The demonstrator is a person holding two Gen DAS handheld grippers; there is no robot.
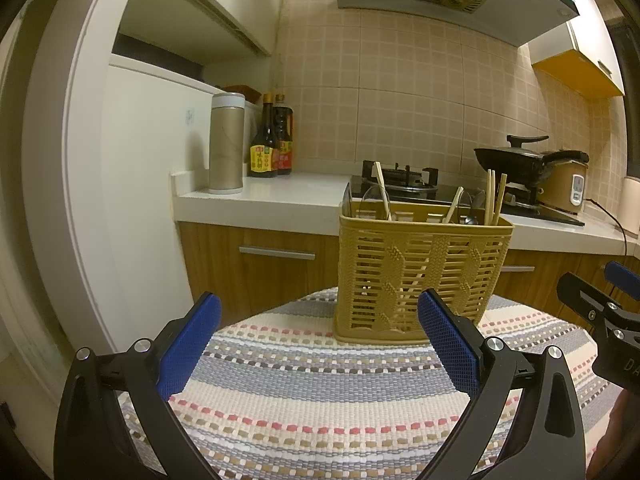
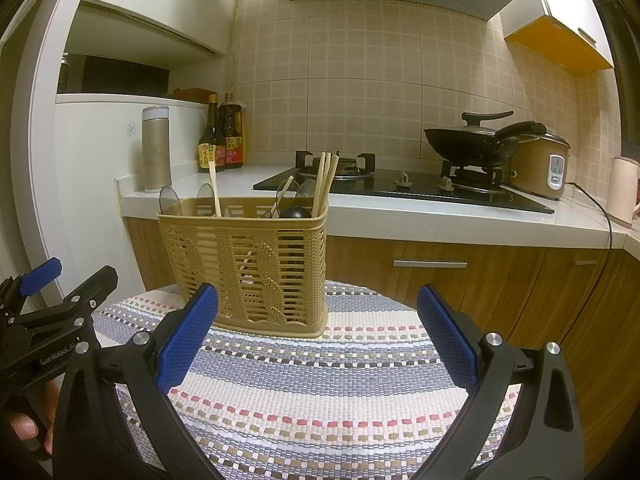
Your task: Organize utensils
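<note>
A tan plastic utensil basket (image 1: 420, 276) stands upright on a striped woven cloth (image 1: 320, 392); it also shows in the right wrist view (image 2: 248, 260). It holds wooden chopsticks (image 1: 494, 198), spoons (image 1: 372, 202) and a dark ladle (image 2: 296, 212). My left gripper (image 1: 320, 344) is open and empty, just in front of the basket. My right gripper (image 2: 316, 340) is open and empty, in front and to the right of the basket. Each gripper shows at the edge of the other's view: the right one (image 1: 600, 312), the left one (image 2: 52, 300).
Behind the cloth-covered table (image 2: 340, 380) runs a kitchen counter (image 2: 400, 208) with a gas hob (image 2: 400, 188), a wok (image 2: 468, 144), a rice cooker (image 2: 540, 168), sauce bottles (image 2: 220, 140) and a thermos (image 2: 156, 148). A white fridge (image 1: 152, 200) stands left.
</note>
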